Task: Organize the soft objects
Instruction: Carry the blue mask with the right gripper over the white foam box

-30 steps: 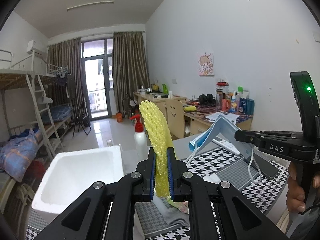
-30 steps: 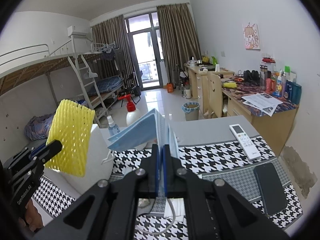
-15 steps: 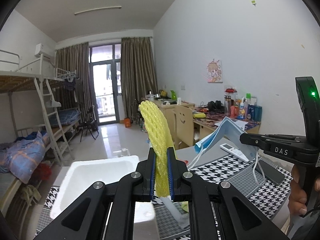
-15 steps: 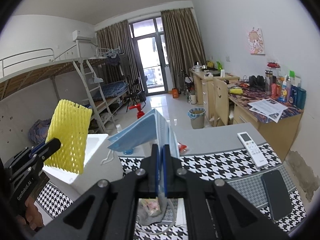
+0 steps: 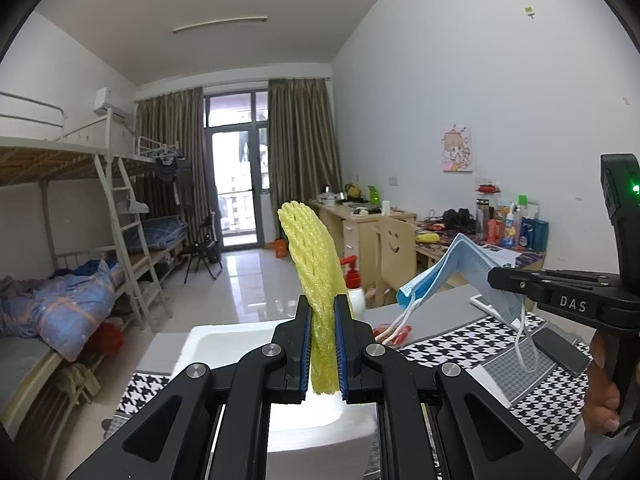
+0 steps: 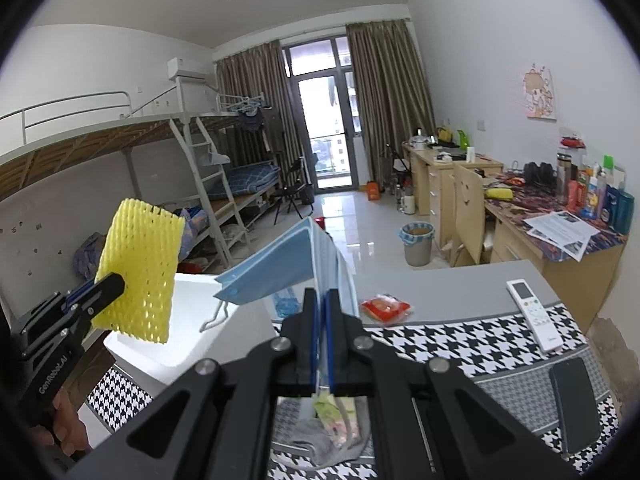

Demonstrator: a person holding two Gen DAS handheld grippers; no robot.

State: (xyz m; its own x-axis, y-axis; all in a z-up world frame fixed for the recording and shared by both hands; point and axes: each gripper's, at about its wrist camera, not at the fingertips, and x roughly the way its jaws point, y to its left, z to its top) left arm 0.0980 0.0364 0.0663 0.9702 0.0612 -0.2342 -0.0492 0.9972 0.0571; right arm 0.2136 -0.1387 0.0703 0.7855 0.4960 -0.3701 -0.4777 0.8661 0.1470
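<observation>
My left gripper [image 5: 323, 344] is shut on a yellow foam net sleeve [image 5: 314, 272], held upright above a white foam box [image 5: 224, 344]. The sleeve [image 6: 140, 276] and the left gripper [image 6: 114, 286] also show at the left of the right wrist view, over the box [image 6: 188, 344]. My right gripper [image 6: 321, 340] is shut on a folded blue face mask [image 6: 288, 268], whose ear loops hang down. The mask [image 5: 448, 276] and right gripper [image 5: 504, 280] show at the right of the left wrist view, above the checkered table mat [image 5: 560, 392].
A grey cloth with small items [image 6: 336, 436] lies on the mat below my right gripper. A red packet [image 6: 385, 306], a white remote [image 6: 534, 314] and a black phone [image 6: 576, 404] lie on the table. A red-topped spray bottle [image 5: 354, 286] stands behind the box.
Both grippers have risen and tilted up with their loads. The left gripper moved over the white box; the table and box sit lower in both views.
</observation>
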